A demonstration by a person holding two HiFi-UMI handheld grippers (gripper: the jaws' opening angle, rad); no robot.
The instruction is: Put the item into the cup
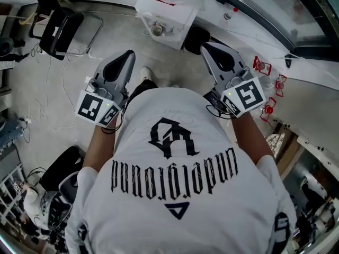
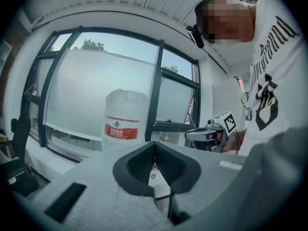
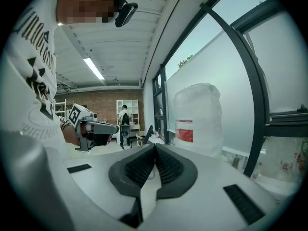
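Both claws are up in front of my operator's chest, level w/ each other and well apart, tips pointing away from the white T-shirt (image 1: 180, 168).

The left claw (image 1: 126, 57) is clenched. In the left gripper view its dark ribbed pads (image 2: 139, 163) meet at the tips, w/ nothing between them. The right claw (image 1: 211, 49) is the same: pads (image 3: 169, 166) pressed together at the front, nothing gripped.

Each claw shows in the other's camera, marker cube and all, off to the side.

Ahead of both stands a big water jug (image 2: 124, 121) w/ a red label, wrapped in clear plastic, in front of a dark-framed window (image 2: 156, 88). From the head view the jug sits on a white dispenser (image 1: 167, 15) on the floor (image 1: 79, 78). A black chair (image 1: 58, 25) is off to the left.

Task things: a few clear cups w/ red print (image 1: 262, 66) stand on the white counter (image 1: 318, 97) to the right of the right claw, apart from it. I can't pick out the item in any view.
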